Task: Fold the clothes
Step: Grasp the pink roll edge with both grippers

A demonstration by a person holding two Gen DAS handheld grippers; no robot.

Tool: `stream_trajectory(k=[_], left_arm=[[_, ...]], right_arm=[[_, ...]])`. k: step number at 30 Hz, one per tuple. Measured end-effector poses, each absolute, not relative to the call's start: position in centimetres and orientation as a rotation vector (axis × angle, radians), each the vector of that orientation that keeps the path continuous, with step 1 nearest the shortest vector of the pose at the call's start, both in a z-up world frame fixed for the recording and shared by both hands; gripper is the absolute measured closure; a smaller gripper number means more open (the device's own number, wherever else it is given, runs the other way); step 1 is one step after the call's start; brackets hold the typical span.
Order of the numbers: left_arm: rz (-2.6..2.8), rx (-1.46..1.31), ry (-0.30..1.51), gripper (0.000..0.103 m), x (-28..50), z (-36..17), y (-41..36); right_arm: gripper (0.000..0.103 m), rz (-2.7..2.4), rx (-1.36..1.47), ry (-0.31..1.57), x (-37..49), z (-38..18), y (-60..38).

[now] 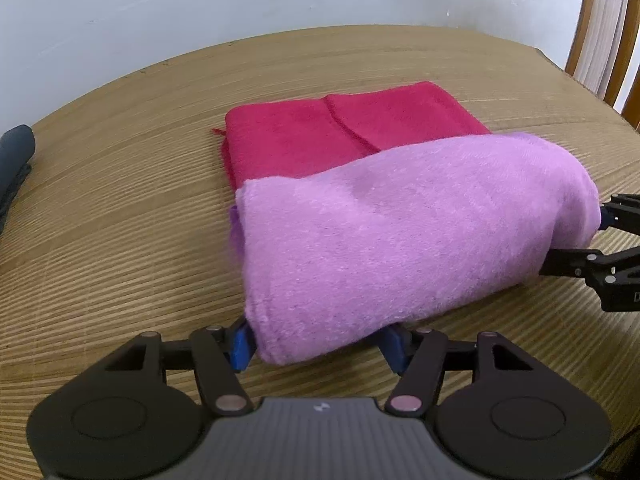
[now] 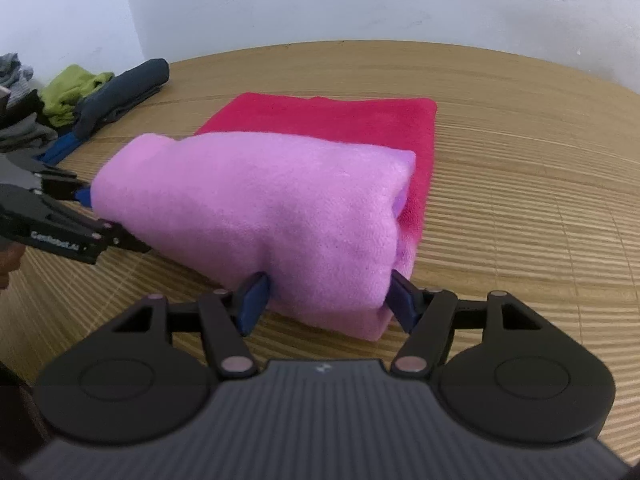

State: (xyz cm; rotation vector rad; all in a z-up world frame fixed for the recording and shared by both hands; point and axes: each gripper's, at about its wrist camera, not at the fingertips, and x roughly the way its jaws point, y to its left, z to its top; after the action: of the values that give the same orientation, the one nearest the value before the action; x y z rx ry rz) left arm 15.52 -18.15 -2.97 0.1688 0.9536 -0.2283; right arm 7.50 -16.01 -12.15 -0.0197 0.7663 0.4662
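Lilac cloth (image 1: pixel 400 232), one, folded bundle: carried low over the desk (image 1: pixel 120 220), its far edge overlapping the folded crimson cloth (image 1: pixel 320 128), one, probably to stack on it. Left hand-held gripper (image 1: pixel 316 344) and right hand-held gripper (image 2: pixel 328 300), two: each stands wide, clasping one end of the lilac cloth. Loose garments (image 2: pixel 80 96), several, heaped left of the crimson cloth, unfolded.
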Motion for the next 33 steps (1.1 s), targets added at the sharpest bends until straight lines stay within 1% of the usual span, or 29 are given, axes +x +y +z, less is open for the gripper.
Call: stream_trajectory(k=[4, 11, 13, 15, 18, 19, 20, 21, 22, 24, 25, 28, 33], left_arm=[[-0.223, 0.16, 0.955, 0.038, 15.3, -3.0, -18.2], [-0.203, 0.135, 0.967, 0.031, 16.2, -3.5, -17.6], [-0.195, 0.121, 0.974, 0.031, 16.4, -3.5, -17.5], [-0.187, 0.123, 0.959, 0.042, 16.2, -3.3, -17.5], [-0.202, 0.157, 0.939, 0.046, 15.9, -3.4, -17.7], [-0.21, 0.161, 0.934, 0.048, 15.9, -3.4, -17.7], [-0.221, 0.161, 0.93, 0.054, 15.8, -3.4, -17.8], [-0.228, 0.165, 0.927, 0.061, 15.8, -3.3, -17.8], [-0.236, 0.175, 0.922, 0.064, 15.8, -3.3, -17.9], [-0.252, 0.181, 0.919, 0.071, 15.7, -3.2, -17.7], [-0.262, 0.177, 0.92, 0.072, 15.6, -3.0, -17.6], [-0.297, 0.169, 0.922, 0.074, 14.8, -2.1, -17.2], [-0.35, 0.165, 0.916, 0.074, 11.8, 0.6, -16.7]], right_arm=[[0.036, 0.467, -0.007, 0.769, 7.4, -12.3, -16.1], [0.036, 0.459, -0.02, 0.785, 7.6, -12.3, -15.8], [0.036, 0.457, -0.024, 0.786, 7.6, -12.2, -15.7], [0.036, 0.458, -0.027, 0.78, 7.5, -12.2, -15.7], [0.038, 0.458, -0.032, 0.761, 7.1, -12.1, -15.6], [0.041, 0.462, -0.037, 0.755, 7.0, -12.1, -15.6], [0.043, 0.468, -0.042, 0.749, 6.9, -12.1, -15.5], [0.053, 0.477, -0.046, 0.747, 6.8, -12.2, -15.4], [0.061, 0.483, -0.049, 0.744, 6.8, -12.1, -15.4], [0.068, 0.488, -0.049, 0.738, 6.7, -11.8, -15.4], [0.07, 0.489, -0.039, 0.738, 6.6, -11.6, -15.6], [0.072, 0.502, -0.019, 0.739, 6.0, -10.8, -16.2], [0.073, 0.557, -0.011, 0.764, 3.8, -8.8, -17.2]])
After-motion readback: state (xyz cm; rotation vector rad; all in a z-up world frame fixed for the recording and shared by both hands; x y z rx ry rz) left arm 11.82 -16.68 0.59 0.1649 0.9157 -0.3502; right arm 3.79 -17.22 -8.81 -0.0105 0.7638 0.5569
